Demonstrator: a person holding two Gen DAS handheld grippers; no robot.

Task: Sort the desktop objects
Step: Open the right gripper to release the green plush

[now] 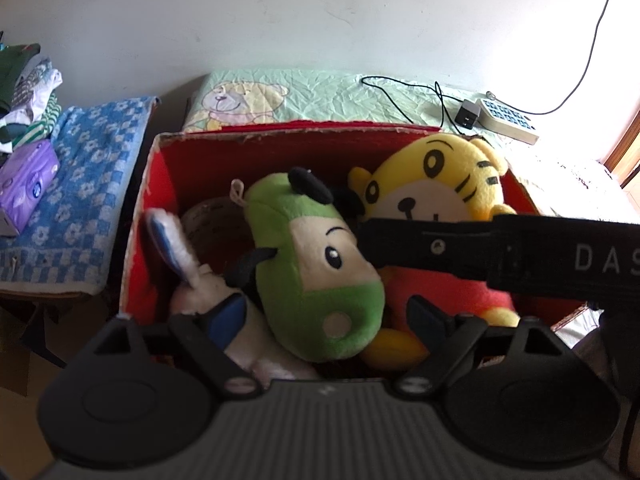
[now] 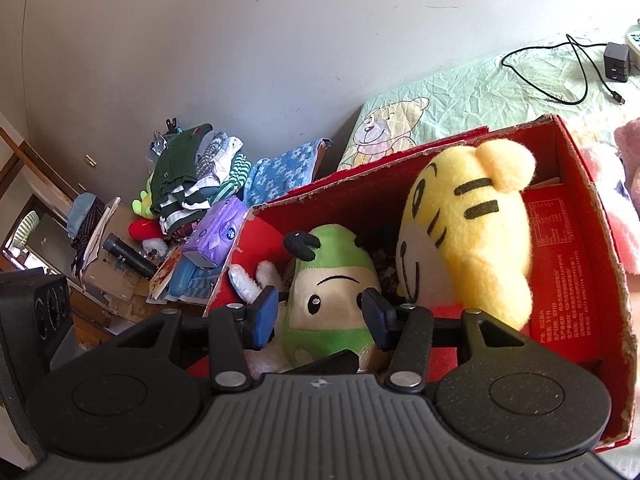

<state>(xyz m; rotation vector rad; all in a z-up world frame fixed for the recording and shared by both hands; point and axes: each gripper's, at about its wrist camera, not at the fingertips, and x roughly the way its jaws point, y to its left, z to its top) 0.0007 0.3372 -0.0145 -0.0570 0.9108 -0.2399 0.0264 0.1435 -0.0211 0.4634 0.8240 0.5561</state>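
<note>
Plush toys (image 1: pixel 316 280) crowd the red box (image 1: pixel 280 148), seemingly gapless.

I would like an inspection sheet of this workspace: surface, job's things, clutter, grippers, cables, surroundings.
Surface: green bear-print cloth under and behind the red box.
Job's things: green plush, yellow tiger plush and white plush lie inside the box.
Clutter: purple tissue pack on a blue towel; clothes pile; dark bottle.
Grippers: left gripper open above the box; right gripper open, its fingers on either side of the green plush.
Cables: black cable runs to a charger beside a power strip.
Surroundings: plain white wall.
</note>
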